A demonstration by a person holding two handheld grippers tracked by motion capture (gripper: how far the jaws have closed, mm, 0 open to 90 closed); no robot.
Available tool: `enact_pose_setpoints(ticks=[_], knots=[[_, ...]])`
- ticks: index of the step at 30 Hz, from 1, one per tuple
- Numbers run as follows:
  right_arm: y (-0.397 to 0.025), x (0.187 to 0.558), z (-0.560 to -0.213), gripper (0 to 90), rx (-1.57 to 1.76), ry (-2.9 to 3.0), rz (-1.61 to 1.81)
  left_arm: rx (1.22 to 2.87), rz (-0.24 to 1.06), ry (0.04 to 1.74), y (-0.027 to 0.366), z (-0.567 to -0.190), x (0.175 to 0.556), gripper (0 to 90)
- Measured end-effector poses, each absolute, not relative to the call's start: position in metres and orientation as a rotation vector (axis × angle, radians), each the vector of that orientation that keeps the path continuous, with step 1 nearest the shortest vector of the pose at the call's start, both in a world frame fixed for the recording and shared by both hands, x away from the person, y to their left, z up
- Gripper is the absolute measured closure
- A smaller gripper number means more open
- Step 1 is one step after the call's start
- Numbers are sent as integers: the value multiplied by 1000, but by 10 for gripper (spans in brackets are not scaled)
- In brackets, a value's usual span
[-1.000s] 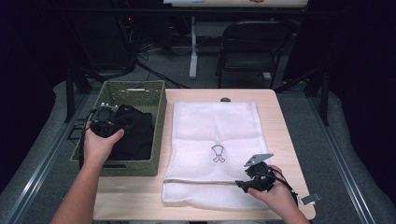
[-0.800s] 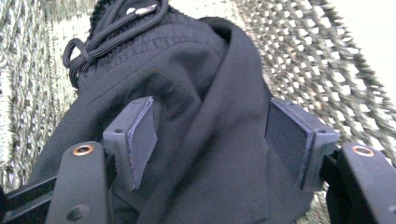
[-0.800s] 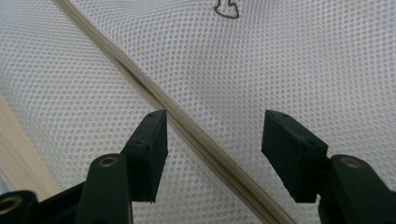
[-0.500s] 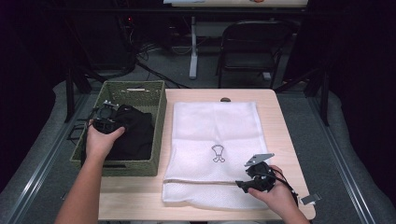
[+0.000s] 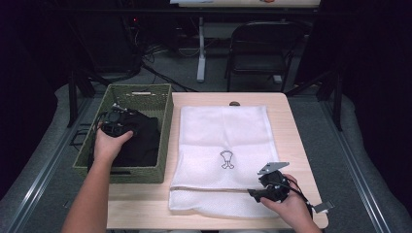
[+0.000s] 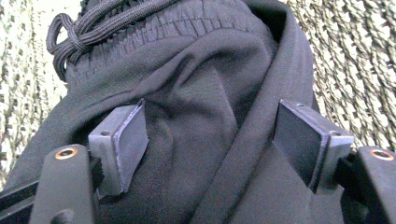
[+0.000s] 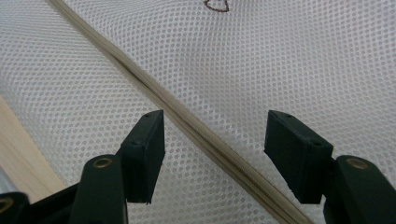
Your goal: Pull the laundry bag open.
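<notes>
From the high view we see the light wooden table point(image 5: 145, 208), with a green woven basket point(image 5: 165, 145) at its left edge and a white mesh laundry bag point(image 5: 223, 131) spread flat beside it. Our left gripper point(image 5: 114, 123) sits inside the basket over a black fabric garment point(image 5: 143, 141); our right gripper point(image 5: 265, 190) rests at the near right end of the bag.

The left gripper view adds what the height hides: the left gripper point(image 6: 210, 140) has its jaws wide apart, pressed down onto the folds of the black garment point(image 6: 196, 93) with a ridge of cloth between them, not pinched. A black knotted drawstring point(image 6: 74, 32) lies at the gathered waistband, and the basket's weave point(image 6: 355, 60) rises close on both sides, so room there is tight.

The right gripper view shows the right gripper point(image 7: 215, 158) spread open too, gripping nothing, its jaws straddling the beige zipper line point(image 7: 187, 121) that runs slantwise across the mesh point(image 7: 303, 60). A strip of bare table point(image 7: 18, 158) shows at the bag's near edge.

The tabletop right of the bag is bare, and a dark folding chair point(image 5: 262, 48) stands well beyond the far edge.
</notes>
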State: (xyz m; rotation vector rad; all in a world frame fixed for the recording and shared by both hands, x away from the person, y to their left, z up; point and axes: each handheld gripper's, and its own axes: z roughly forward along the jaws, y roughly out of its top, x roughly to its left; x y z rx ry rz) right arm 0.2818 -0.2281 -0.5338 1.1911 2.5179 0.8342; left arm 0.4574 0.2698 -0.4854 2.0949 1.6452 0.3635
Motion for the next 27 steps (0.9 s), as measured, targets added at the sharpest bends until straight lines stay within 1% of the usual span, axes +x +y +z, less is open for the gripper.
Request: enact_pose_setpoints(ticks=[2,10,17,27], knots=[[-229,281,-534,378,1210,2514,836,2093,348,1655,269,-488,460,251],[-230,280,-535,377,1209,2508,827,2099,354,1682,264,-494,467,218],[-231,281,-535,376,1215,2507,833,2144,389,1708,260,-502,471,185],[-231,282,-536,374,1214,2512,829,2133,415,1744,262,-503,473,157]])
